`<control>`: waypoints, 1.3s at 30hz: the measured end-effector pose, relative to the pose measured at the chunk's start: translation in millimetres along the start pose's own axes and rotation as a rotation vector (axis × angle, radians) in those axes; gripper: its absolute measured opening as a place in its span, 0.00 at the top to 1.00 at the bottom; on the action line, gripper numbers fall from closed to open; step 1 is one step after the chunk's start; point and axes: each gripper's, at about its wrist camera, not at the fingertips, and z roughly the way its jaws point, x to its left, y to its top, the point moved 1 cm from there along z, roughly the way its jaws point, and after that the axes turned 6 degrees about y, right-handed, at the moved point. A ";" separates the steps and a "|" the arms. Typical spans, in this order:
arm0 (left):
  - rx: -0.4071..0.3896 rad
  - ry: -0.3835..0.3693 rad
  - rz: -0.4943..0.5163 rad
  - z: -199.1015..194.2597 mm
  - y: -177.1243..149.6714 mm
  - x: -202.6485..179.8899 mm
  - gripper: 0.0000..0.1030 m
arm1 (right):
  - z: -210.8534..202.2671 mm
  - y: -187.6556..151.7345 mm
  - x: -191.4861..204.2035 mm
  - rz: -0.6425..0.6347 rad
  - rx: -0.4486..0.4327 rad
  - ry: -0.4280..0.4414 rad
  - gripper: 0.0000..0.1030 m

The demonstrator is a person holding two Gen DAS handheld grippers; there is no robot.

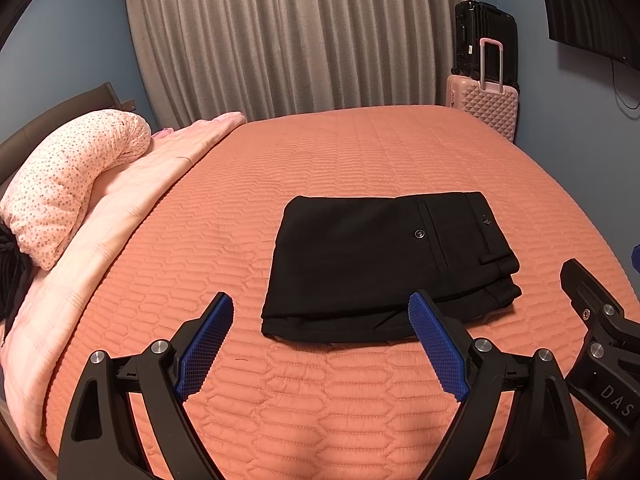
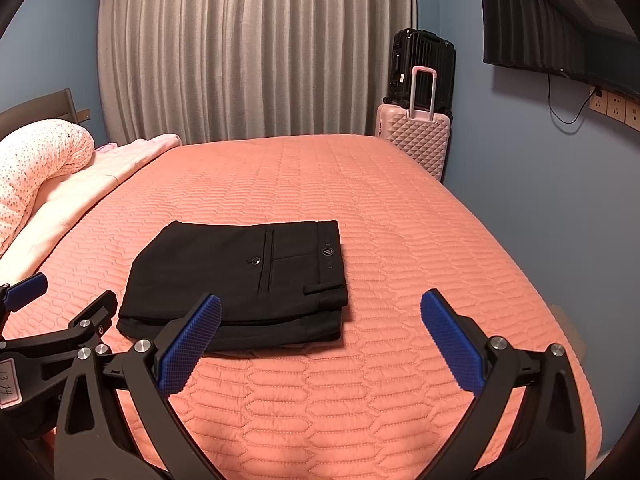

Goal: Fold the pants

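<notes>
Black pants [image 1: 384, 268] lie folded mid-bedspread [image 1: 320, 160]. Left gripper [image 1: 320, 344] and right gripper [image 2: 320, 344] both spread wide, empty. Only the right wrist view shows wall sockets [image 2: 616, 106] at 2 o'clock.

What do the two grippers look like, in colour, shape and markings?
Both look alike. The left gripper and the right gripper each have two black, angular plastic fingers with triangular cut-outs and round silver bolts. The inner pads are bright blue with a fine grid texture. The right gripper's body shows white letters "DAS"; the left one carries a white handwritten label. No cables or sleeves show.
</notes>
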 end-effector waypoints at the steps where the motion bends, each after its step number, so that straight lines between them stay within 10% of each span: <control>1: -0.001 0.000 0.003 1.1 0.1 0.3 0.14 | 0.7 0.0 -0.5 -0.002 0.000 -0.001 0.04; 9: 0.014 0.001 0.037 25.5 1.1 1.6 0.14 | 22.5 -5.8 -8.4 -0.043 0.024 -0.024 0.04; 17: 0.084 -0.149 0.011 88.4 24.9 4.0 0.14 | 60.8 22.9 -10.1 -0.121 -0.009 0.015 0.04; 29: 0.161 -0.043 0.113 162.4 5.2 -22.7 0.14 | 156.7 -2.9 22.5 -0.166 0.109 -0.007 0.04; 39: 0.180 -0.019 0.045 183.6 -18.3 -1.0 0.08 | 173.7 -41.5 -26.9 -0.063 0.206 -0.045 0.04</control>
